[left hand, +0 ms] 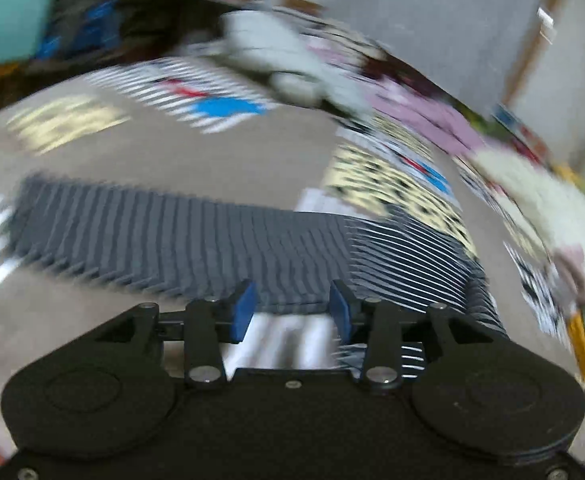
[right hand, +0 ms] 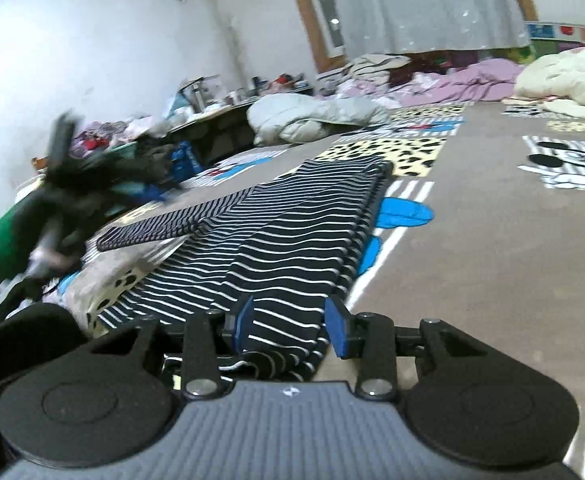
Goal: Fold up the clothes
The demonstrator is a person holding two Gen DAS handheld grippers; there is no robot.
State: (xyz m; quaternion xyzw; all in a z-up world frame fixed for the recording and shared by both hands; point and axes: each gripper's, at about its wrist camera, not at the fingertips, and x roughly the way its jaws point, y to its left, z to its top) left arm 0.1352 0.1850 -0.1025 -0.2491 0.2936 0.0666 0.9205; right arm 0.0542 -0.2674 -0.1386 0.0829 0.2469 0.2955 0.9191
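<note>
Lying flat on the patterned bedspread (right hand: 492,240), the striped garment (right hand: 276,232) is thin, limp knit: light, easily creased, best pinched at a hem or corner. Its near edge passes between the right gripper (right hand: 288,328), whose jaws stand apart without pressing it. Beyond the left gripper (left hand: 292,312), released and empty, the same garment stretches blurred; its sleeve (right hand: 172,224) lies farther off.

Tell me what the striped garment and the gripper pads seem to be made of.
Striped garment: looks like soft knit fabric, matte, navy with thin white stripes; it drapes and folds flat on the bed. Pads on the right gripper: probably rubber or foam, matte blue blocks on black plastic fingers; the exact material is unclear.
</note>
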